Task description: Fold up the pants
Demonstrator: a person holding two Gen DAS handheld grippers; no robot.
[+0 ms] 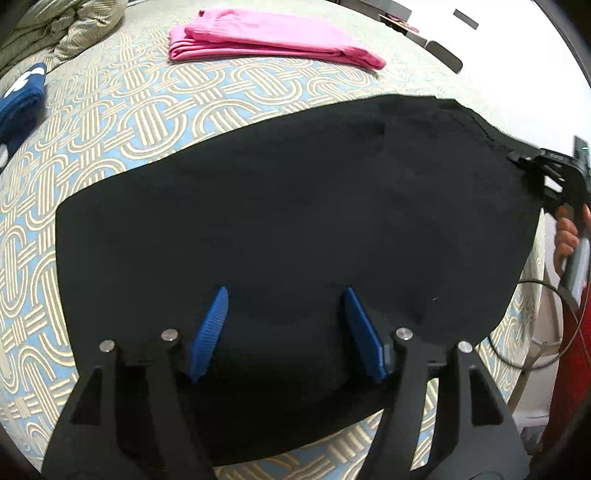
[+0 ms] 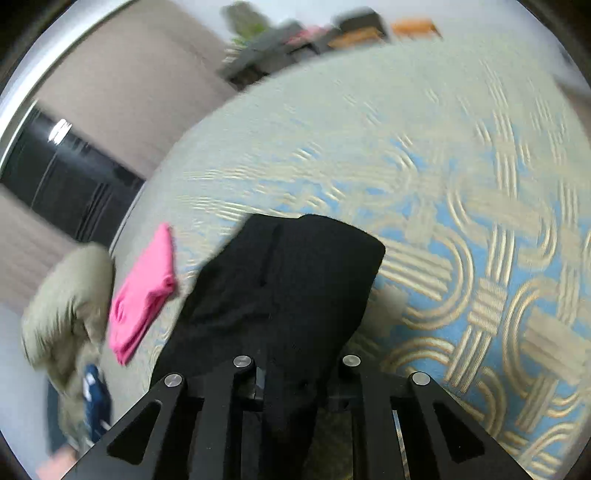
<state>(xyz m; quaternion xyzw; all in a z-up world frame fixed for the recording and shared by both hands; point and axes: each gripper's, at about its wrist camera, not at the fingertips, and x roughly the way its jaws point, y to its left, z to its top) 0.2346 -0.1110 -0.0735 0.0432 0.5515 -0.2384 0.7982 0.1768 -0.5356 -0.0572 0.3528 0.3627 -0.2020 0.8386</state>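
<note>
Black pants [image 1: 280, 206] lie spread on a patterned bed cover [image 1: 122, 114]. My left gripper [image 1: 286, 295] is open, its blue fingertips [image 1: 218, 306] hovering over the near part of the pants with nothing between them. My right gripper [image 1: 517, 157] shows at the right edge of the left wrist view, shut on the far right corner of the pants and lifting it. In the blurred right wrist view the black cloth [image 2: 288, 280] runs from between the right gripper's shut jaws out over the bed; its fingertips are hidden by the cloth.
Folded pink pants [image 1: 266, 38] lie at the far side of the bed. A navy garment [image 1: 22, 103] and a crumpled olive blanket [image 1: 62, 29] sit at the far left. A cable [image 1: 546, 325] and the bed's edge are on the right.
</note>
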